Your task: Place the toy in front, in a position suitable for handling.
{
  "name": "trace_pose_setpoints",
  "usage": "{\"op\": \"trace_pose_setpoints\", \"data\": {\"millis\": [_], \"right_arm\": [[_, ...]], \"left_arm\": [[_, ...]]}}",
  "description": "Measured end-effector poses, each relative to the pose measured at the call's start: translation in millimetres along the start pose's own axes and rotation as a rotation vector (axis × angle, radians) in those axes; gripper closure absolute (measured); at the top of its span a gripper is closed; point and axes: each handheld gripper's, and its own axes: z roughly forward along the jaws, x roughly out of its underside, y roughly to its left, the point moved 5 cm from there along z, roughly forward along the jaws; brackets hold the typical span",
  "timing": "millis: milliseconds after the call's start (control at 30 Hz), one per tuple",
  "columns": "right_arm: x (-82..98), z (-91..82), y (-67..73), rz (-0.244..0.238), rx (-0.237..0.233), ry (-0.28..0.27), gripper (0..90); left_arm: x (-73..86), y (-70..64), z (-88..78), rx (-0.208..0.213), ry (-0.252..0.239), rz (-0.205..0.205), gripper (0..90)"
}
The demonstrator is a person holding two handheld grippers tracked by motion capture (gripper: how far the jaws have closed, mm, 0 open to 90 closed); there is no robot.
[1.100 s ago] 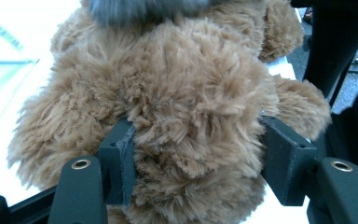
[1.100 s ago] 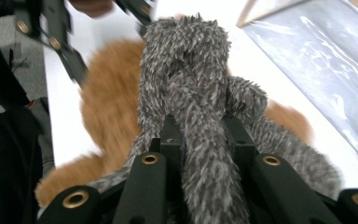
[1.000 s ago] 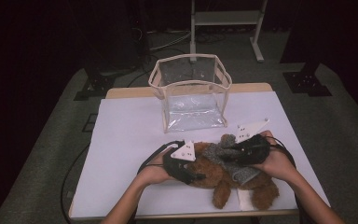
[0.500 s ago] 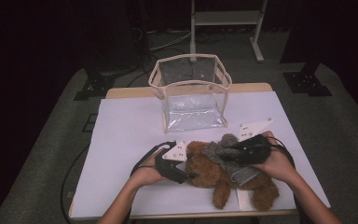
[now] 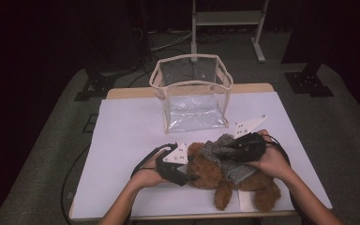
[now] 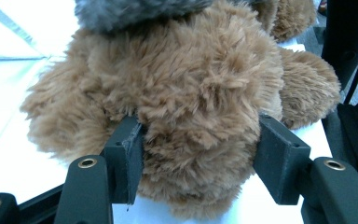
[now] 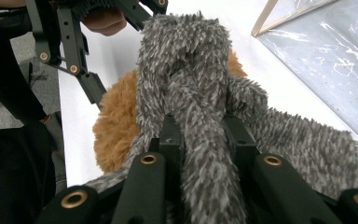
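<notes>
Brown fuzzy teddy bear, left tongs squeezing its head, right tongs pinching grey scarf

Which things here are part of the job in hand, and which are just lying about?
In use: brown teddy bear; its grey scarf, pinched by the right gripper; left gripper, jaws closing around the bear's head.
Lying about: clear bag, metal stand.

We count one brown teddy bear, one grey fuzzy scarf and one clear plastic bag on one table. We also count two grippers, the left gripper and the right gripper.
</notes>
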Motion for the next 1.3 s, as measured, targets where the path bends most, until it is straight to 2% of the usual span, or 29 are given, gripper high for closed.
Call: {"op": "trace_pose_setpoints", "data": {"millis": [100,267,333,400,500,667,833,967,1133,1200,1300], "right_arm": [[-13.5,9.8,0.0,-0.024,-0.012,0.015,72.4],[-37.5,37.5,-1.8,-0.047,-0.05,0.031,72.4],[-41.6,46.3,-2.5,-0.055,-0.055,0.041,72.4],[-41.6,47.7,-3.8,-0.047,-0.056,0.042,72.4],[-34.3,38.2,-7.9,-0.033,-0.038,0.037,72.5],[-10.4,9.4,-8.3,-0.004,0.01,0.041,72.5],[16.5,-13.9,4.5,0.015,0.038,0.03,72.5],[23.7,-27.0,19.5,0.005,0.054,0.008,72.4],[25.7,-24.2,38.9,-0.024,0.074,0.007,72.3],[26.3,-20.9,39.6,-0.042,0.094,0.018,72.4],[27.2,-18.0,31.0,-0.029,0.096,0.011,72.7]], "left_arm": [[-0.2,-1.4,0.5,0.003,0.005,0.01,39.7],[-0.4,-7.4,-0.3,0.011,0.007,0.025,39.7],[1.1,-7.2,-1.2,0.008,0.006,0.023,39.6],[2.7,-6.1,-2.4,0.011,-0.003,0.014,39.9],[2.8,-4.6,-2.3,0.001,0.0,0.01,40.2],[2.4,-0.2,-0.7,-0.014,-0.001,-0.009,39.7],[3.3,5.6,0.0,-0.025,-0.004,-0.038,39.2],[3.9,9.6,-0.7,-0.042,-0.006,-0.052,39.0],[5.4,10.7,-2.2,-0.049,0.0,-0.052,38.4],[6.4,10.2,-3.4,-0.048,-0.001,-0.052,37.2],[11.7,8.8,-4.9,-0.038,-0.01,-0.043,32.3]]}}
